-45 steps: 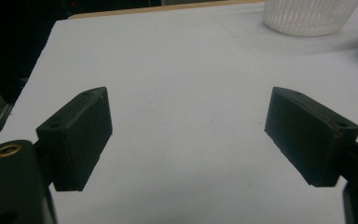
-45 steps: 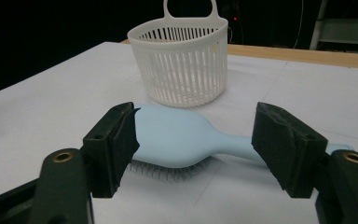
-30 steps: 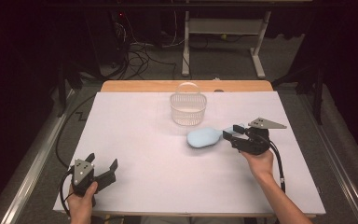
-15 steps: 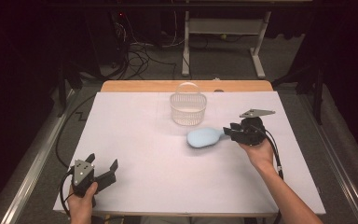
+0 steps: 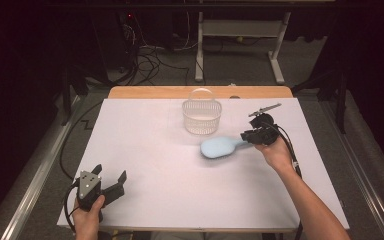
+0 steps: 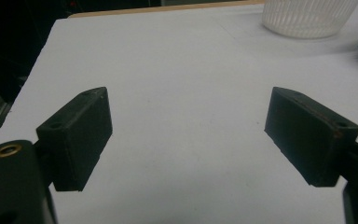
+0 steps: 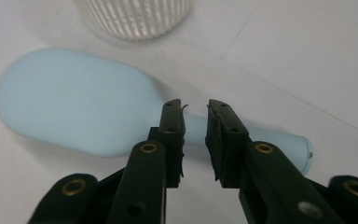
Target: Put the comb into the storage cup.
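Observation:
A light blue brush (image 5: 220,147) lies flat on the white table, its handle pointing right. My right gripper (image 5: 245,136) is at that handle. In the right gripper view my right gripper (image 7: 195,116) points down over the neck of the brush (image 7: 74,98). Its jaws have just been closing and stand a narrow gap apart. The handle shows through the gap, and I see no pad pressing on it. My left gripper (image 5: 111,172) rests near the front left corner, open and empty (image 6: 186,126).
A white ribbed basket (image 5: 201,117) stands at the back middle, just beyond the brush head; it shows too in both gripper views (image 7: 135,16) (image 6: 307,16). The white sheet (image 5: 155,150) covers the table; its wooden edge (image 5: 145,92) shows at the back.
My right gripper has shifted a little farther back and left along the brush handle, rolled over, and its jaws have narrowed. The brush and my left gripper have stayed put.

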Demonstrator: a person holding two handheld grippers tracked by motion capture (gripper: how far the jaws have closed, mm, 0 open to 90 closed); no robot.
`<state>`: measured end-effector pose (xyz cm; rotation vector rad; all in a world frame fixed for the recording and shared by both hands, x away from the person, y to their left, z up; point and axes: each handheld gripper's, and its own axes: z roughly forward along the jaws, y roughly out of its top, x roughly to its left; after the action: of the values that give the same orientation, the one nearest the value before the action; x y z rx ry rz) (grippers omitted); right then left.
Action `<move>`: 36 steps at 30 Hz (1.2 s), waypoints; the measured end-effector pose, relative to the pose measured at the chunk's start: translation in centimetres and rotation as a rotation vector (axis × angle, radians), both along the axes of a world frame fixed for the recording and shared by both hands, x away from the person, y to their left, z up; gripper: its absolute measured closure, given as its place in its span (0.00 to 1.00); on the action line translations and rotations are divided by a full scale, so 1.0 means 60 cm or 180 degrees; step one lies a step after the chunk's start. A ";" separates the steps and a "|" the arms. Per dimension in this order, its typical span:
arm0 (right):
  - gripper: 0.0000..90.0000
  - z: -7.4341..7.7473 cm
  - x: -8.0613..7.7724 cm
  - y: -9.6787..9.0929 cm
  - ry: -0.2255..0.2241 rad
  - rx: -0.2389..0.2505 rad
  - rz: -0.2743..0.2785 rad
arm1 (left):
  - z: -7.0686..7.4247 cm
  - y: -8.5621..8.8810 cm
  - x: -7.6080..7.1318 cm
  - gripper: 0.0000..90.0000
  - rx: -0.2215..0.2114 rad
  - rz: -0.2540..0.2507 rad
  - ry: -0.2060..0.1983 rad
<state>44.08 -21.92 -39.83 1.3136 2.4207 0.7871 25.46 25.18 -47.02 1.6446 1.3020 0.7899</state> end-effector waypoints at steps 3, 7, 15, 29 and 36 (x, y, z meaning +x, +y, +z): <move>0.90 -0.003 0.008 0.004 0.0033 -0.0090 -0.0004 | 0.000 0.000 0.000 0.17 0.0004 -0.0002 -0.0004; 0.96 -0.009 0.027 0.015 0.0134 -0.0199 -0.0055 | 0.000 0.000 0.000 0.17 -0.0002 -0.0006 -0.0003; 1.00 -0.012 0.050 0.021 0.0226 -0.0327 -0.0170 | 0.000 0.001 0.000 0.17 -0.0002 0.0000 0.0001; 1.00 -0.025 0.066 0.030 0.0395 -0.0462 -0.0174 | -0.001 0.000 0.001 0.17 0.0013 -0.0005 0.0011; 1.00 -0.026 0.064 0.030 0.0453 -0.0524 -0.0168 | 0.000 0.000 0.001 0.17 0.0018 0.0003 0.0003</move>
<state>47.95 -20.09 -41.38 1.4047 2.4863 0.4839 25.50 25.21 -47.02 1.6491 1.3023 0.7942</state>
